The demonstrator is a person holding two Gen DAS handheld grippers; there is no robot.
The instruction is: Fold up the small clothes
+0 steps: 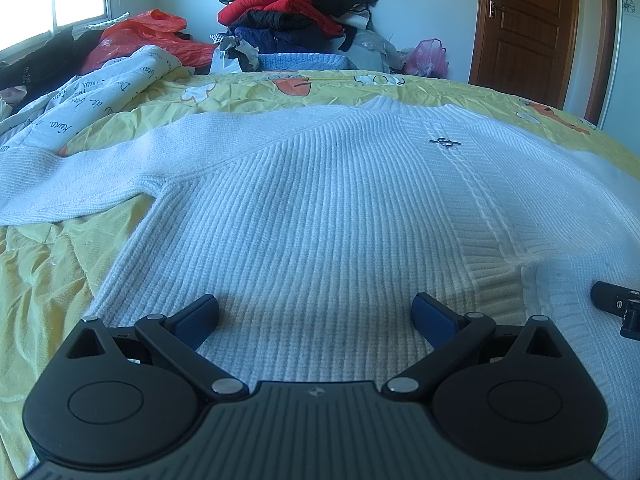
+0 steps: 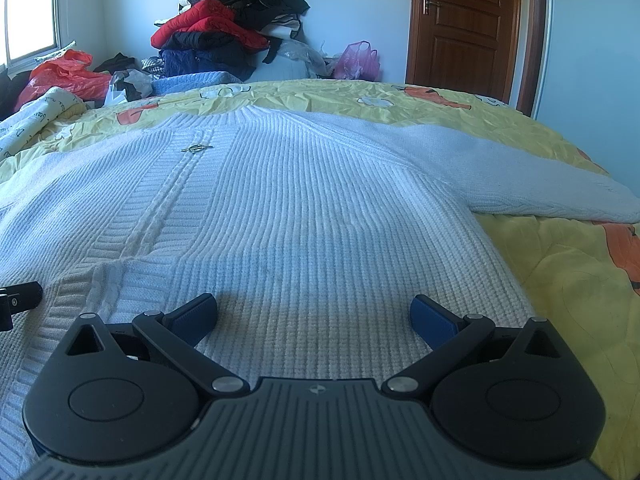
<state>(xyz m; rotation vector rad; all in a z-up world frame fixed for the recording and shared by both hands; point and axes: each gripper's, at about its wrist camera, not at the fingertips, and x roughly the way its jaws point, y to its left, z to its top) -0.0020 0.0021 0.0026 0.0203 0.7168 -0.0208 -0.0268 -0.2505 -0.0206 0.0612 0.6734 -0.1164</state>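
A white ribbed knit sweater [image 1: 320,200] lies spread flat on a yellow bedspread [image 1: 48,288], collar far from me, a small metal clasp [image 1: 444,142] on its chest. Its left sleeve [image 1: 60,184] stretches out to the left; in the right wrist view the sweater [image 2: 300,208] shows its right sleeve [image 2: 520,176] stretched to the right. My left gripper [image 1: 316,312] is open and empty over the hem's left half. My right gripper [image 2: 314,312] is open and empty over the hem's right half. Each gripper's tip shows in the other's view: the right one [image 1: 616,304], the left one [image 2: 20,294].
A heap of clothes [image 1: 296,12] and bags stands at the far side of the bed. An orange-red plastic bag [image 1: 140,36] and a white printed quilt [image 1: 88,100] lie at the far left. A brown door [image 1: 524,24] is at the back right.
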